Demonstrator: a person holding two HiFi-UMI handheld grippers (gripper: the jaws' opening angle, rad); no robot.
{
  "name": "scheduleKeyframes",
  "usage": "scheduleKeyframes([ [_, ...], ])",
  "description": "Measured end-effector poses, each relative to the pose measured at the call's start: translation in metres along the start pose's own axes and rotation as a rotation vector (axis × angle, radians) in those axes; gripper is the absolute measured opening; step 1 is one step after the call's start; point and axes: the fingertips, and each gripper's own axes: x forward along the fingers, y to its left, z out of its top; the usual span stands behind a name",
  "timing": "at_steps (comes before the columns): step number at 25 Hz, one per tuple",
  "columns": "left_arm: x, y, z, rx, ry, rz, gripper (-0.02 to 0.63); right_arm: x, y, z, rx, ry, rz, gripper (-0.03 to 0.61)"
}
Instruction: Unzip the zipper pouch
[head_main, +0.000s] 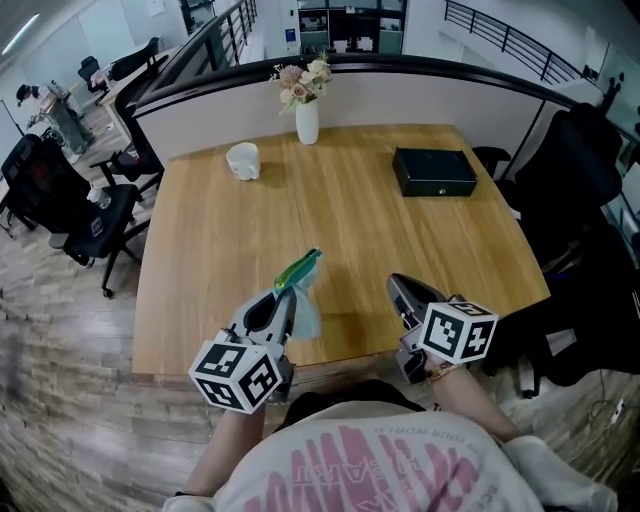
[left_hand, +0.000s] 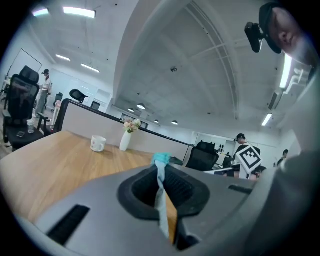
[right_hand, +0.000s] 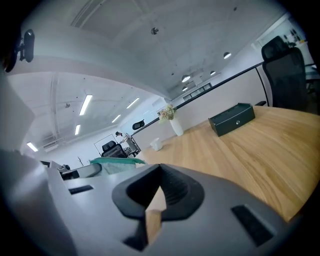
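Observation:
A translucent zipper pouch (head_main: 303, 290) with a green zipper edge hangs just above the wooden table's (head_main: 360, 230) near edge. My left gripper (head_main: 284, 303) is shut on its lower end. In the left gripper view the pouch (left_hand: 161, 187) runs as a thin strip between the closed jaws, with its teal end sticking up. My right gripper (head_main: 399, 287) is to the right of the pouch, apart from it and shut with nothing in it. In the right gripper view the pouch (right_hand: 113, 163) shows at the left, beyond the closed right gripper (right_hand: 159, 186).
At the far side of the table there are a white mug (head_main: 243, 160), a white vase of flowers (head_main: 307, 118) and a black box (head_main: 434, 171). Office chairs (head_main: 95, 225) stand at the table's left, and a black chair (head_main: 580, 190) is at its right.

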Motion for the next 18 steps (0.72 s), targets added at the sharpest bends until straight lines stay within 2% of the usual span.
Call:
scheduleKeyframes([
  [9, -0.002, -0.009, 0.006, 0.023, -0.010, 0.009, 0.013, 0.004, -0.004, -0.009, 0.007, 0.055, 0.016, -0.005],
  [13, 0.001, -0.015, 0.016, 0.049, -0.013, 0.017, 0.012, 0.003, -0.006, 0.001, 0.004, 0.063, 0.030, -0.005],
  [18, 0.007, -0.019, 0.026, 0.030, -0.035, 0.031, 0.013, -0.003, -0.016, 0.014, -0.004, 0.069, 0.027, -0.005],
])
